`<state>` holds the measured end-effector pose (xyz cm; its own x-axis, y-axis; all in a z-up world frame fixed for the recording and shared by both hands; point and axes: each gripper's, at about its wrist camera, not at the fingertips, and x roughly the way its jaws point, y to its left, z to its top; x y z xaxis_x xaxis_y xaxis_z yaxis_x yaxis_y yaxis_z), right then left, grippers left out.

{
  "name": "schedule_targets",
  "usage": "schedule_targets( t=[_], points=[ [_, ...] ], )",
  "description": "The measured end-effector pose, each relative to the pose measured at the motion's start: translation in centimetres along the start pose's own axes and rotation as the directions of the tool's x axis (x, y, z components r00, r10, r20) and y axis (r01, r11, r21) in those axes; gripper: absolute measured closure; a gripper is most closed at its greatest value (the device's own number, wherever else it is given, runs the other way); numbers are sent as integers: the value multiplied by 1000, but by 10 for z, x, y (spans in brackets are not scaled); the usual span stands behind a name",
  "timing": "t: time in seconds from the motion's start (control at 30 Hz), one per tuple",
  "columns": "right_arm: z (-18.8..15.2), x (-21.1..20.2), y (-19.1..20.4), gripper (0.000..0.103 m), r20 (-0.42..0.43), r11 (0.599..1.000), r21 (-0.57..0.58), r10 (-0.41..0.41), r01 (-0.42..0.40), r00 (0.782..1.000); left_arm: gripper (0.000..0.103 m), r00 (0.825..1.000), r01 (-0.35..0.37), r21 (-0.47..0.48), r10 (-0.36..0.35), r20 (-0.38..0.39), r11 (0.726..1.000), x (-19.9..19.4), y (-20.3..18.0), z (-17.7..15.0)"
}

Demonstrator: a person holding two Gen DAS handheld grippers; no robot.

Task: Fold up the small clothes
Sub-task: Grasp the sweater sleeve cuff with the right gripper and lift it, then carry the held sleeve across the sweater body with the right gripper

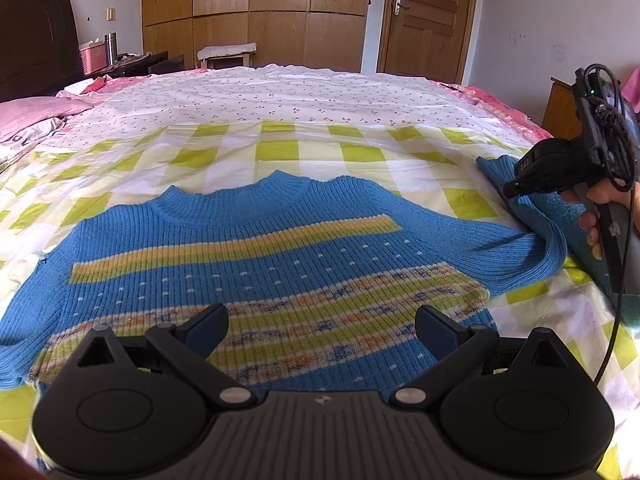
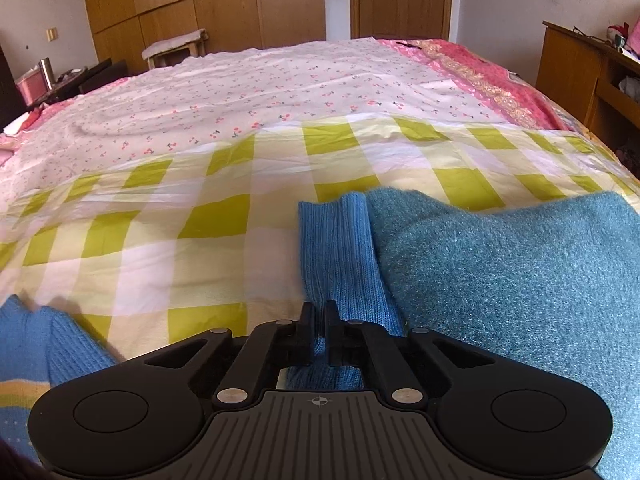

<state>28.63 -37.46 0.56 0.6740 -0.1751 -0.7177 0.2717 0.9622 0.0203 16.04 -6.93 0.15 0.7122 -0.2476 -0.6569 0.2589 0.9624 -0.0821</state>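
Blue sweater [image 1: 256, 264] is lying flat on the bed [image 1: 304, 92] | right tool [image 2: 319, 330] is pinching its sleeve [image 2: 340, 248] closed | left tool [image 1: 321, 325] is hovering wide open, empty | sleeve likely wants folding straight across the chest, kept taut.

We see a bed [image 1: 304, 100] under floral and green-checked sheets. At twelve o'clock stands a wooden wardrobe [image 1: 256, 12]; at one o'clock, a closed wooden door [image 1: 428, 16] in white walls [image 1: 552, 20].
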Motion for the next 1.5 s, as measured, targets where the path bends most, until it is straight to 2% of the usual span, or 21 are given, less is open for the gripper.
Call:
schedule_targets(
  t=[0.1, 0.17, 0.3, 0.43, 0.6, 0.67, 0.83, 0.97, 1.0, 1.1, 1.2, 1.3, 1.4, 1.47, 1.5],
  points=[
    [4, -25, 7, 100, 48, 998, 8, 67, -67, 997, 0, 1000, -8, -3, 8, 4, 1000, -11, 8, -2],
    [8, -46, 16, 100, 75, 990, 15, 141, -142, 987, 0, 1000, -17, -7, 17, 13, 1000, -20, 14, -4],
    [10, -89, 51, 100, 113, 958, -25, 285, -284, 952, 0, 999, -37, -27, 38, 35, 999, -38, 29, -7],
    [-2, -133, 104, 100, 116, 894, -104, 446, -436, 887, 0, 997, -55, -61, 58, 52, 997, -58, 49, -15],
    [-29, -156, 176, 100, 36, 807, -189, 576, -560, 817, 0, 995, -82, -81, 86, 53, 993, -78, 74, -29],
    [-44, -154, 205, 100, -12, 778, -211, 603, -591, 798, 0, 993, -98, -81, 103, 59, 992, -85, 83, -34],
    [-80, -139, 254, 100, -129, 742, -228, 619, -630, 775, 0, 990, -117, -99, 124, 72, 988, -100, 105, -46],
    [-109, -127, 279, 97, -231, 708, -284, 604, -647, 762, 0, 988, -125, -107, 133, 77, 986, -106, 117, -53],
    [-115, -125, 284, 93, -265, 693, -299, 601, -657, 754, 0, 987, -127, -108, 136, 80, 986, -107, 119, -54],
    [-129, -127, 291, 92, -339, 642, -336, 601, -689, 724, 0, 987, -120, -118, 132, 93, 986, -111, 126, -56],
    [-134, -137, 292, 88, -344, 611, -385, 601, -692, 722, 0, 987, -113, -133, 126, 101, 985, -112, 132, -56],
    [-130, -142, 291, 87, -319, 611, -402, 605, -682, 729, 0, 986, -112, -147, 128, 110, 983, -114, 137, -56],
    [-122, -141, 292, 87, -269, 646, -402, 594, -649, 758, 0, 984, -102, -160, 124, 131, 982, -116, 143, -58],
    [-119, -135, 294, 86, -226, 683, -426, 555, -593, 801, 0, 982, -102, -173, 127, 139, 980, -116, 147, -58],
    [-117, -133, 293, 84, -215, 695, -422, 548, -583, 809, 0, 982, -104, -180, 130, 140, 978, -117, 149, -58]
  ],
)
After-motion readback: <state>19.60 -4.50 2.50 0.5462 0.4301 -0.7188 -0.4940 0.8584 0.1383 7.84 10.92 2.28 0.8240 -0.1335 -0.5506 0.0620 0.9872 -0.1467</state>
